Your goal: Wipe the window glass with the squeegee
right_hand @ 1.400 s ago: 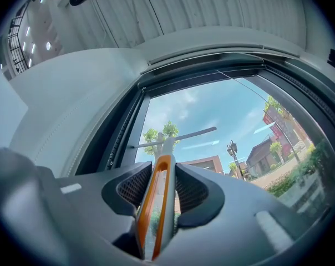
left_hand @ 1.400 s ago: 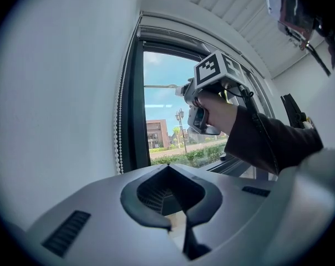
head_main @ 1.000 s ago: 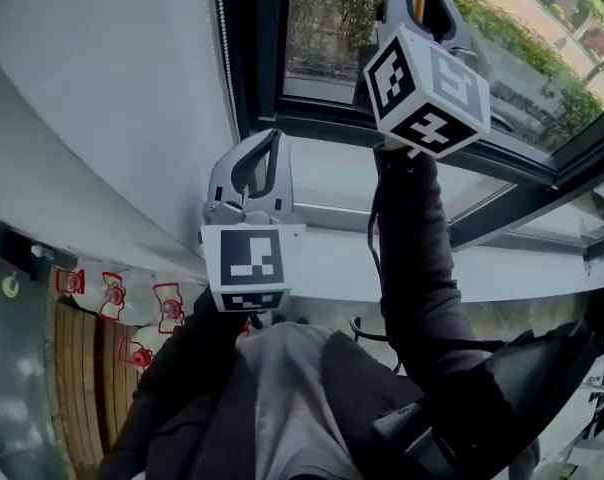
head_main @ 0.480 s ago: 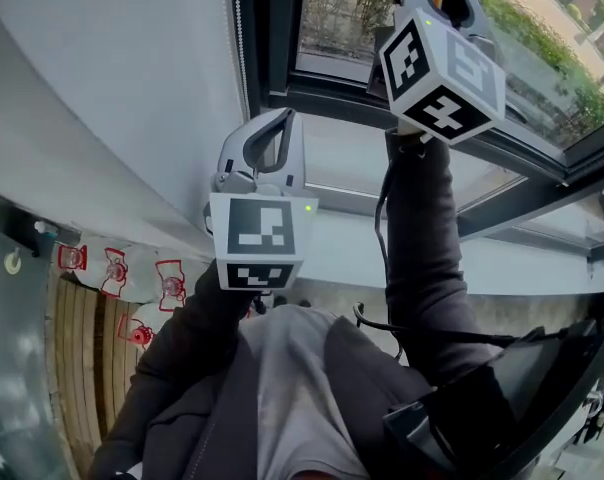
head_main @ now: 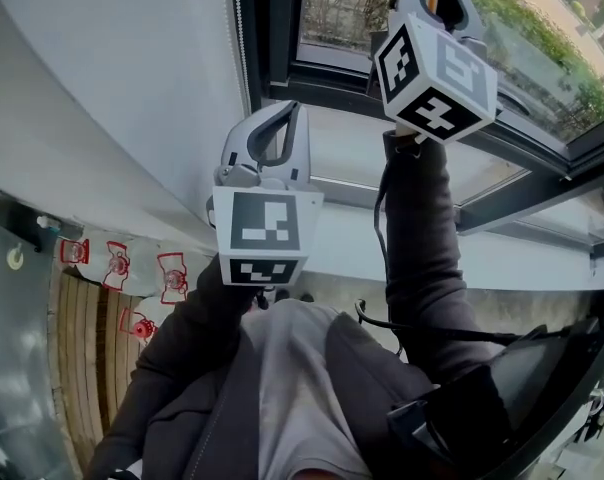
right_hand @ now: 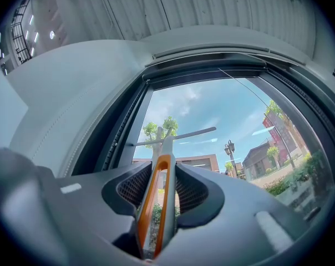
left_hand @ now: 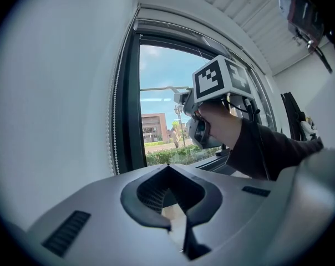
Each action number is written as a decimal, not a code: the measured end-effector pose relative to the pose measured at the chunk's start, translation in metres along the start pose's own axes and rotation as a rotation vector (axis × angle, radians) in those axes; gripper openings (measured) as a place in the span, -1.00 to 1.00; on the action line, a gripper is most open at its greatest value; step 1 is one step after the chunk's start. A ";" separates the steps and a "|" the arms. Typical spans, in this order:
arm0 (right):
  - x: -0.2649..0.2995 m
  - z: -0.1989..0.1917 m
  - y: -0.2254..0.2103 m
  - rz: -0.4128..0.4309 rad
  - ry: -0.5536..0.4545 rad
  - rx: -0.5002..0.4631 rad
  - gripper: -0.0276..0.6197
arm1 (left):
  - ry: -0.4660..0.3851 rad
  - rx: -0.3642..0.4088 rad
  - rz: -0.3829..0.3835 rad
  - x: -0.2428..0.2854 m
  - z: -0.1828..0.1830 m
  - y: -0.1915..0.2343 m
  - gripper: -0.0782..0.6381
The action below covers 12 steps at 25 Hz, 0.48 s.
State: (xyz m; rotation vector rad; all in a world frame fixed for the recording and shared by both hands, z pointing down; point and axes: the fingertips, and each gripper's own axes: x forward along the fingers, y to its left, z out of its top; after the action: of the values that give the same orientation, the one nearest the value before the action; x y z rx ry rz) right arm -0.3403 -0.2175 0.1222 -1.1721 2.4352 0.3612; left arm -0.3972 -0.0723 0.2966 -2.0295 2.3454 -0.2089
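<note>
A person stood at the window glass [right_hand: 228,121] with a gripper in each hand, the right arm raised toward the pane and the left held below it. The right gripper [right_hand: 161,187] had its fingers clamped on the orange-and-grey handle of the squeegee [right_hand: 164,148], which ran straight up between them so that its crossbar blade lay level across the glass, near the pane's left edge. Whether the rubber actually touched the glass could not be made out, but the upright handle and flat blade looked set for a wiping stroke. The grip sat low on the handle, apparently to give reach up the pane while leaving the blade clear of the fingers. The left gripper [left_hand: 168,193] had its fingers drawn together on nothing. It hung below the glass, over the pale windowsill [head_main: 352,253], and seemed to be parked there out of the squeegee's path. The dark window frame [head_main: 274,28] bordered the glass on its left, with a beaded blind cord [head_main: 240,38] hanging just beyond it. Through the glass, a hedge, trees and brick buildings stood under a bright sky.
</note>
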 end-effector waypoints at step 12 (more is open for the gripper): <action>-0.009 -0.026 0.001 0.002 0.043 -0.013 -0.51 | 0.020 0.003 -0.019 0.007 -0.005 -0.008 -0.79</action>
State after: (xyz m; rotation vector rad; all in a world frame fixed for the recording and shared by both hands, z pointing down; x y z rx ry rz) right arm -0.3431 -0.2212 0.1491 -1.1952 2.4746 0.3555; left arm -0.3913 -0.0794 0.3032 -2.0588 2.3359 -0.2343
